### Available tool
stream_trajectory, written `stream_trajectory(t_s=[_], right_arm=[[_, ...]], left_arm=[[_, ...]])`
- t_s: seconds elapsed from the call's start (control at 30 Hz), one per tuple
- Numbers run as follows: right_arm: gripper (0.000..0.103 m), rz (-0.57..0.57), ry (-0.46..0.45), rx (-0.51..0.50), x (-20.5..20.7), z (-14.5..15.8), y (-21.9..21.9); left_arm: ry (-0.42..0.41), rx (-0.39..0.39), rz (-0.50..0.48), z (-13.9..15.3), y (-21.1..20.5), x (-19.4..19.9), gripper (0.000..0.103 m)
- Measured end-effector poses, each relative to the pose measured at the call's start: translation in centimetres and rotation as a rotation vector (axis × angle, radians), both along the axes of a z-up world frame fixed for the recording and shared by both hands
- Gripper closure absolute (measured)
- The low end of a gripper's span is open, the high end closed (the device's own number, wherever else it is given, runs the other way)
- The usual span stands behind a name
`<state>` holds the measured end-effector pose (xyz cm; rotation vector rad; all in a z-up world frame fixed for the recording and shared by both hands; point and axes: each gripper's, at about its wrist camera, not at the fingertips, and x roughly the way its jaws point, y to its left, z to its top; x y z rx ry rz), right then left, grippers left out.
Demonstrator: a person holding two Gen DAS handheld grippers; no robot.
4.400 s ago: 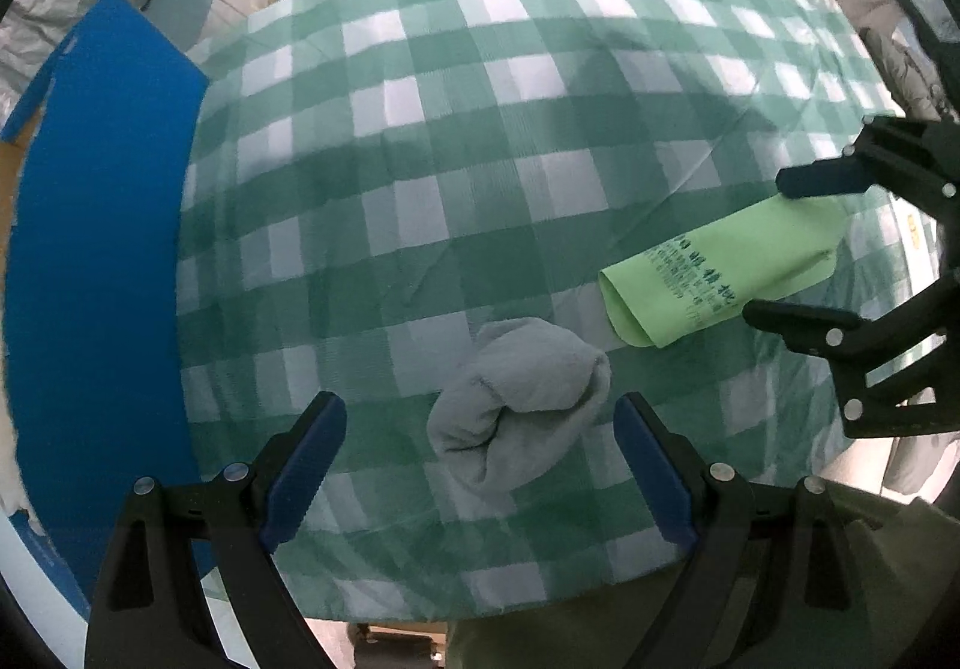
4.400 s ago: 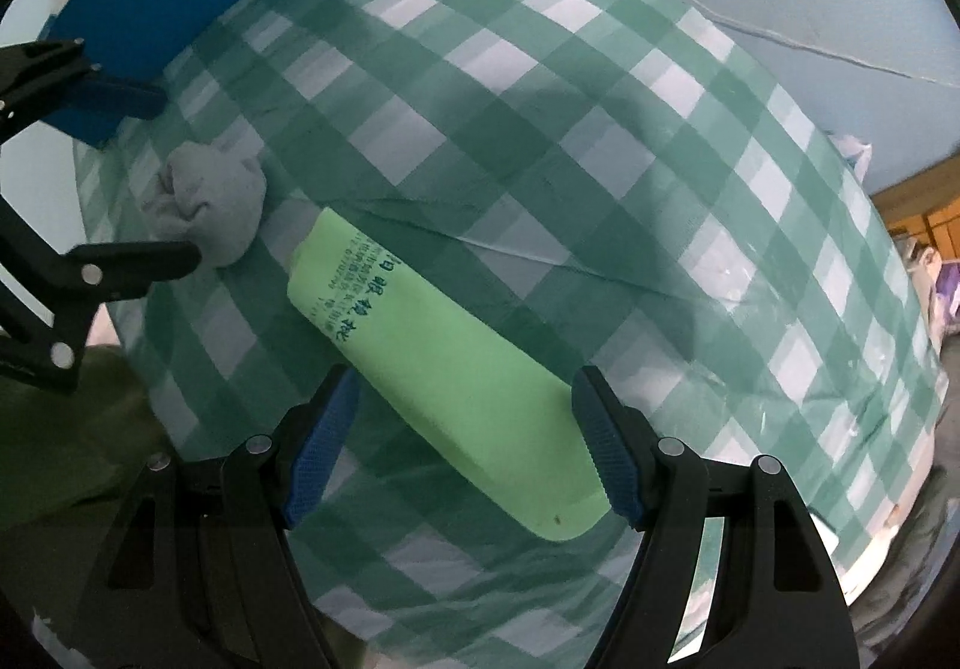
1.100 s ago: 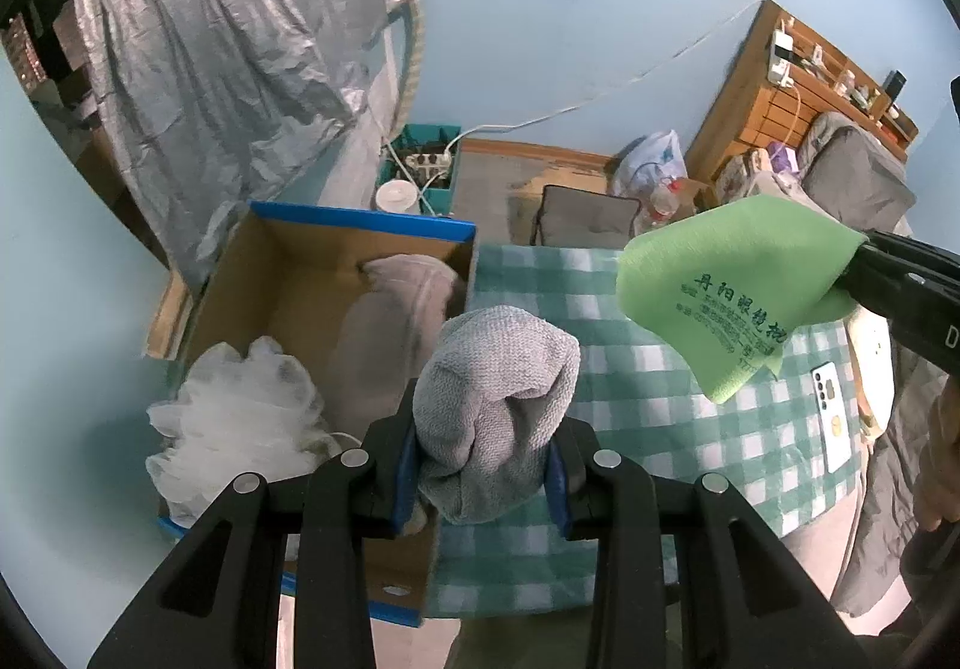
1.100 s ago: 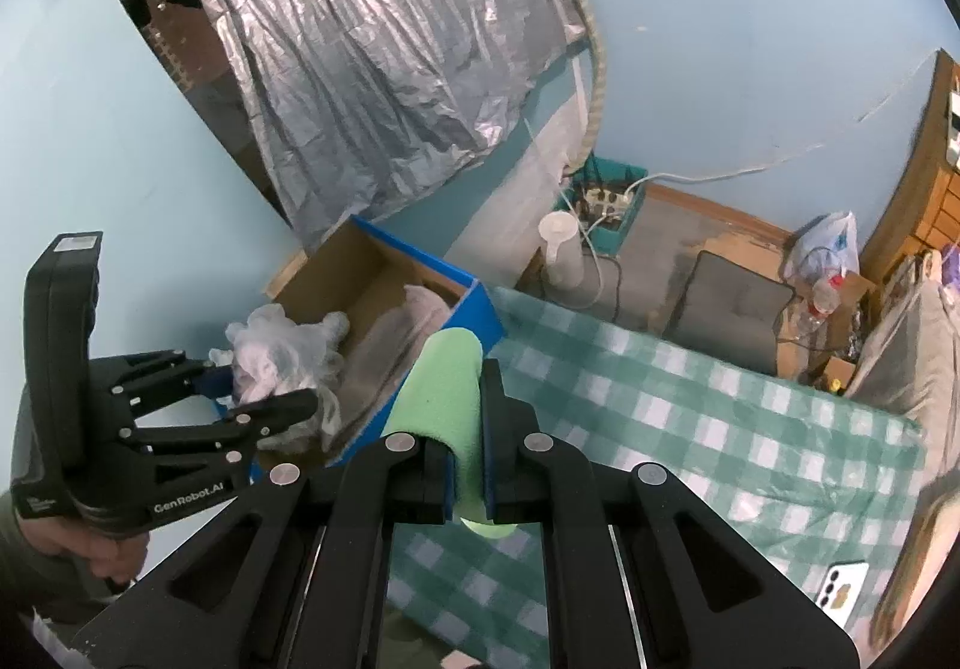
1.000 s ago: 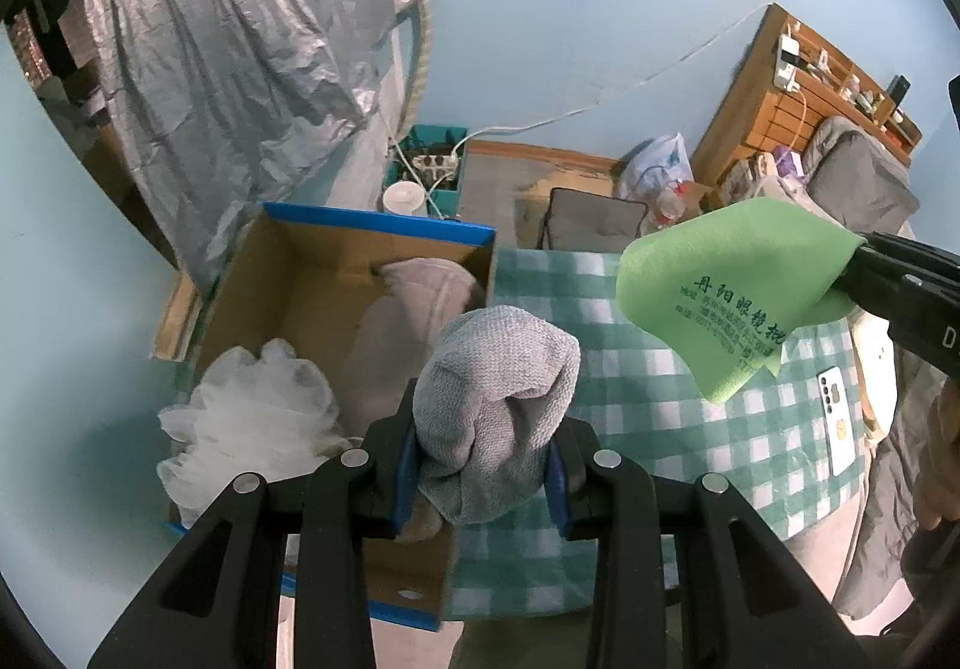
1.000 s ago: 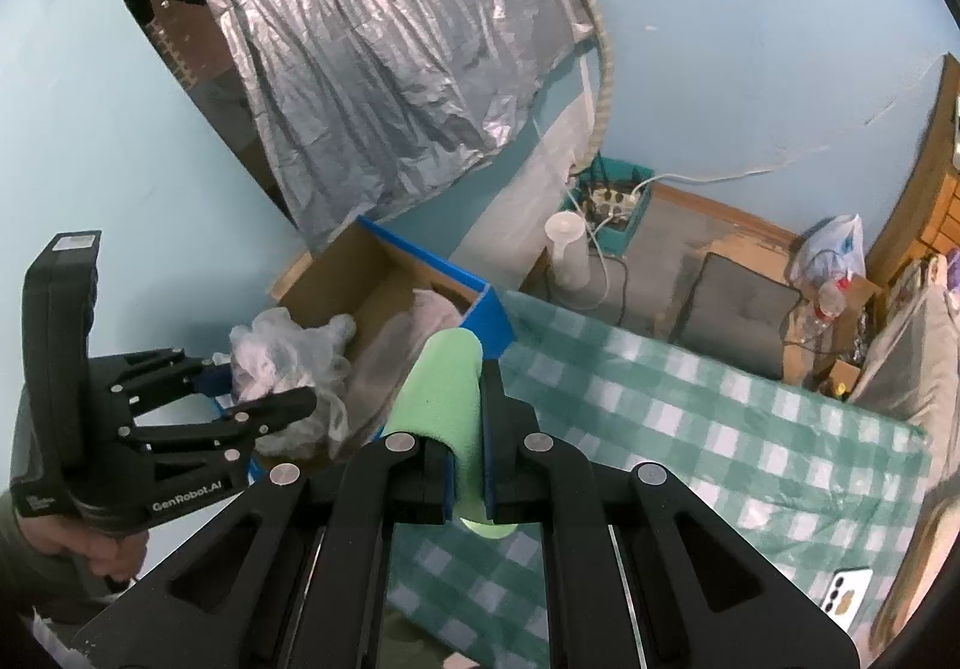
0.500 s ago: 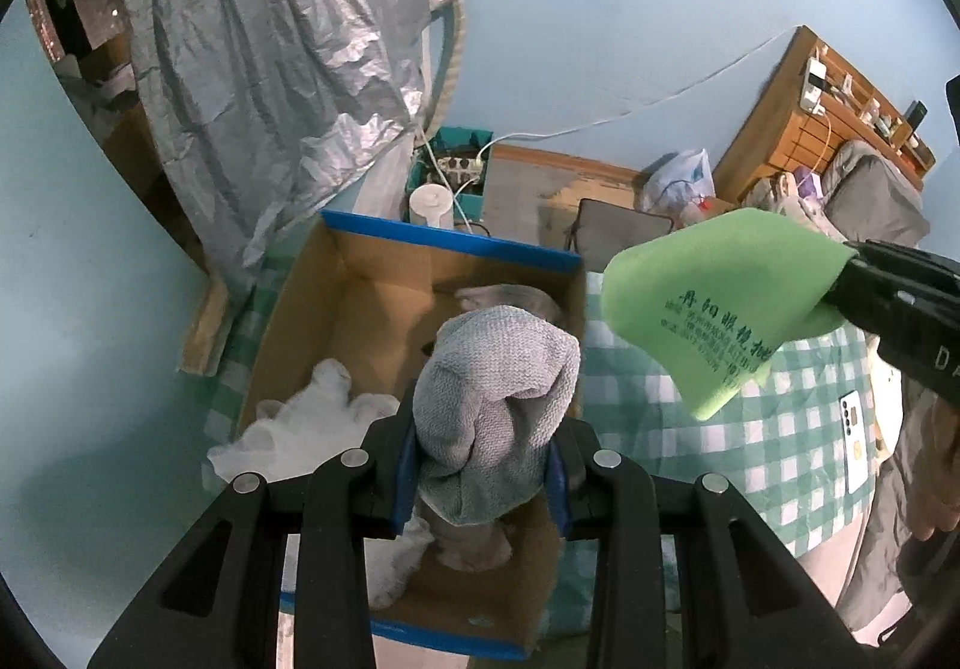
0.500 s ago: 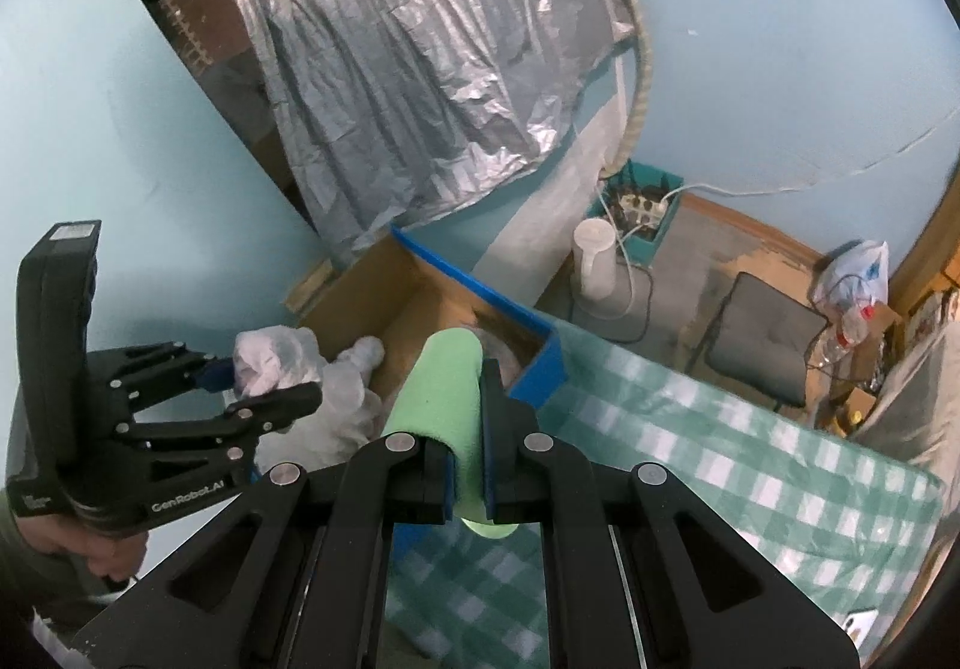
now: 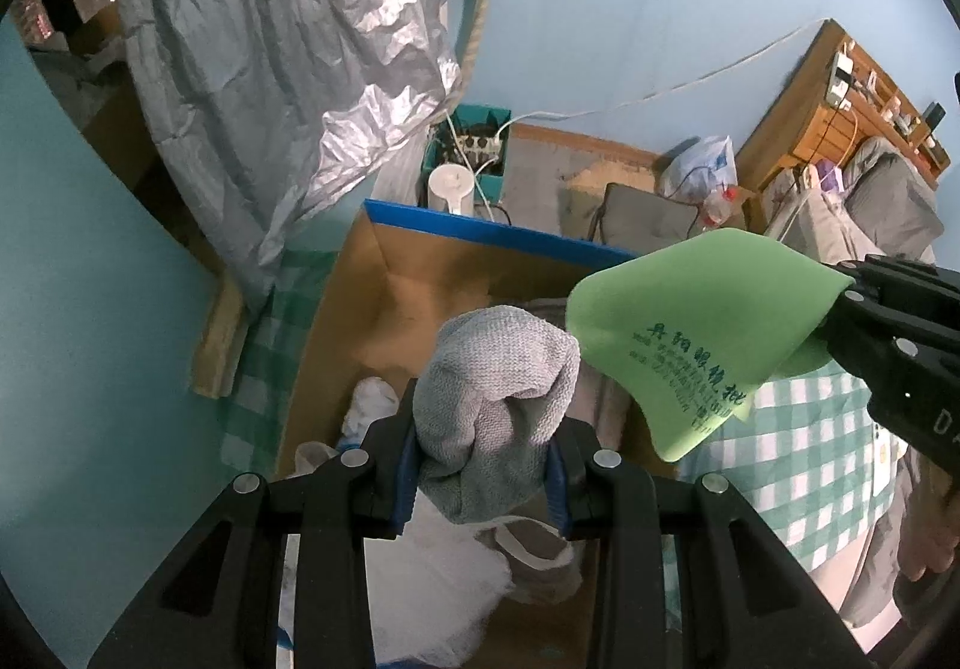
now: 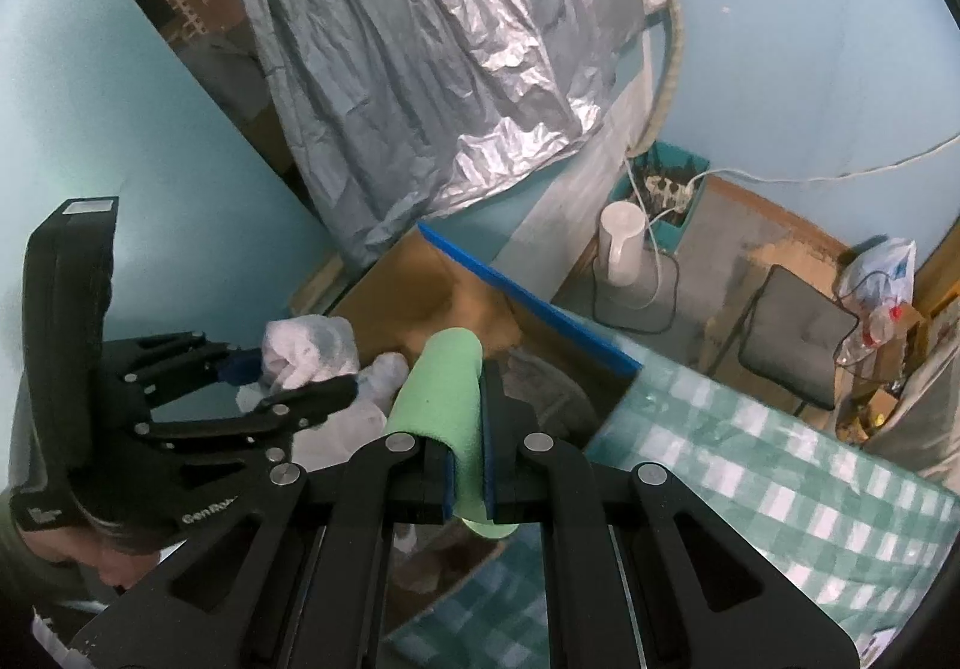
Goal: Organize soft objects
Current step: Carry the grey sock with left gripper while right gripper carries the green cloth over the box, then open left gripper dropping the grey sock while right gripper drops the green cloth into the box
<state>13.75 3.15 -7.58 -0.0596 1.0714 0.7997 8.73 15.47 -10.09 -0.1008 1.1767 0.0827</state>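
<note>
My left gripper [image 9: 483,468] is shut on a rolled grey sock [image 9: 495,390] and hangs over an open cardboard box [image 9: 372,321] with a blue rim. My right gripper [image 10: 467,480] is shut on a folded green cloth [image 10: 444,399] with dark printed characters, seen in the left wrist view as green cloth [image 9: 699,333] at the right, also above the box. Inside the box lie a white fluffy item [image 9: 432,567] and a pale grey soft item [image 9: 528,546]. The left gripper [image 10: 288,390] appears at the left of the right wrist view.
A green checked tablecloth [image 9: 798,465] covers the table right of the box. A silver foil sheet [image 9: 288,57] hangs behind. On the floor beyond stand a white jug [image 10: 621,249], a power strip in a teal bin [image 9: 474,144] and a dark seat cushion [image 10: 798,336].
Both grippers have carried their loads leftward from above the table to above the box and a little lower. Both grips are unchanged.
</note>
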Motion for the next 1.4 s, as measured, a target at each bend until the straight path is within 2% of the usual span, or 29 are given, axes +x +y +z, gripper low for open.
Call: stream_trajectory(t_s=[0.3, 0.47, 0.5, 0.53, 0.57, 0.63, 0.7, 0.77, 1.03, 1.27, 1.4], right_arm=[[0.097, -0.014, 0.04, -0.057, 1.6, -2.9, 3.0], [0.096, -0.013, 0.07, -0.09, 2.2, -4.4, 4.0], [0.095, -0.012, 0.075, -0.096, 2.3, -4.6, 4.2], [0.095, -0.013, 0.077, -0.101, 2.4, -4.8, 4.3], [0.091, -0.014, 0.084, -0.11, 2.5, -5.0, 4.4], [0.076, -0.003, 0.099, -0.131, 2.4, -5.4, 4.7], [0.051, 0.003, 0.093, -0.151, 2.1, -5.6, 4.8], [0.047, 0.008, 0.082, -0.164, 1.8, -5.7, 4.8], [0.046, -0.014, 0.085, -0.16, 1.0, -5.1, 3.7], [0.044, -0.034, 0.073, -0.138, 0.6, -3.7, 2.9], [0.044, -0.05, 0.068, -0.128, 0.1, -2.6, 2.0]], left_arm=[[0.05, -0.013, -0.016, -2.7, 1.6, 2.1, 0.068], [0.105, 0.023, -0.011, -4.0, 2.2, 2.6, 0.064], [0.104, 0.027, -0.009, -4.1, 2.3, 2.6, 0.061], [0.105, 0.026, -0.008, -4.1, 2.4, 2.5, 0.053], [0.104, 0.027, -0.006, -4.2, 2.4, 2.5, 0.048], [0.107, 0.027, -0.003, -4.3, 2.6, 2.4, 0.043], [0.116, 0.021, 0.001, -4.4, 2.8, 2.3, 0.039], [0.121, 0.015, 0.002, -4.5, 2.9, 2.1, 0.039], [0.119, 0.005, 0.004, -4.1, 2.8, 1.2, 0.037], [0.091, 0.004, 0.005, -2.5, 2.5, -0.1, 0.036], [0.074, 0.004, 0.014, -1.2, 2.3, -1.1, 0.03]])
